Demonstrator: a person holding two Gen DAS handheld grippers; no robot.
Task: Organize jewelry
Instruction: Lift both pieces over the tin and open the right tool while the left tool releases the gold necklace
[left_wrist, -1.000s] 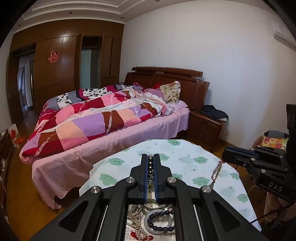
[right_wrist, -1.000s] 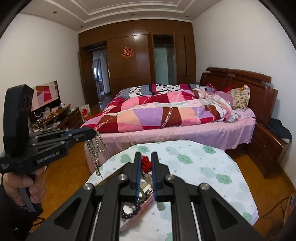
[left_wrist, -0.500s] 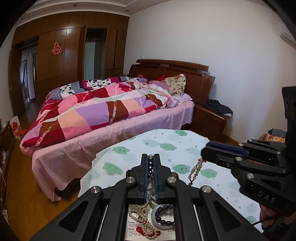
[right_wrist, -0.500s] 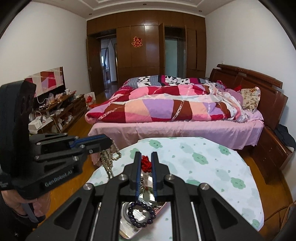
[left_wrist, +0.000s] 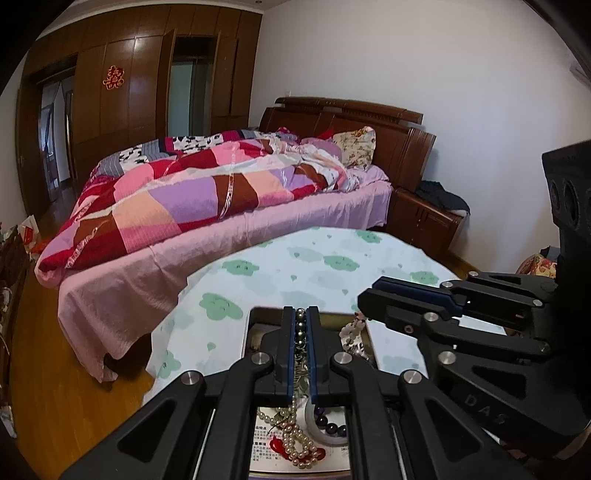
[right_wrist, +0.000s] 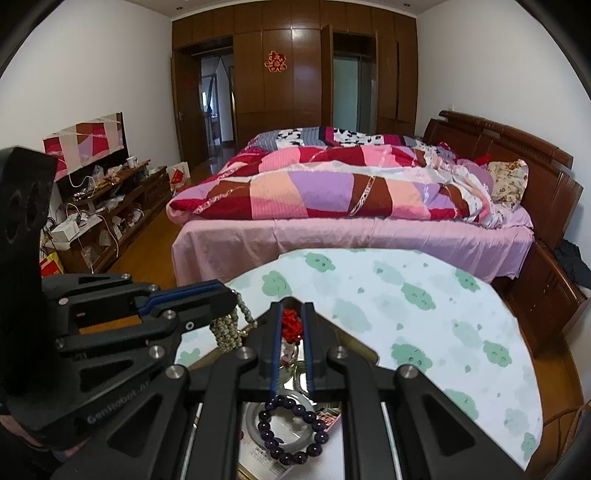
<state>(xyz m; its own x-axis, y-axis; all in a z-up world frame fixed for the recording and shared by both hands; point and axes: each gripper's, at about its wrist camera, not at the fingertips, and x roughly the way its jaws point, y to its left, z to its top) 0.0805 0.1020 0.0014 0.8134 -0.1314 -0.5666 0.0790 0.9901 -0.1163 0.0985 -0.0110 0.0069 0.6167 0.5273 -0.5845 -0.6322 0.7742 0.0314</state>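
I have both claws clamped on strands — the left gripper (left_wrist: 302, 322) pinching a grey bead string (left_wrist: 301, 326), the right gripper (right_wrist: 291, 318) a red-knotted strand (right_wrist: 289, 323) — each hanging lengthwise straight down over the open tin (left_wrist: 255, 314), directly beneath and equally near both hands.

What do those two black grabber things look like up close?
The left tool and right tool are matte black frames with silver round bolts and blue strips lining the fingers. One body reads "GenRobot.AI", the other "DAS". Each has a tall black block with round holes.
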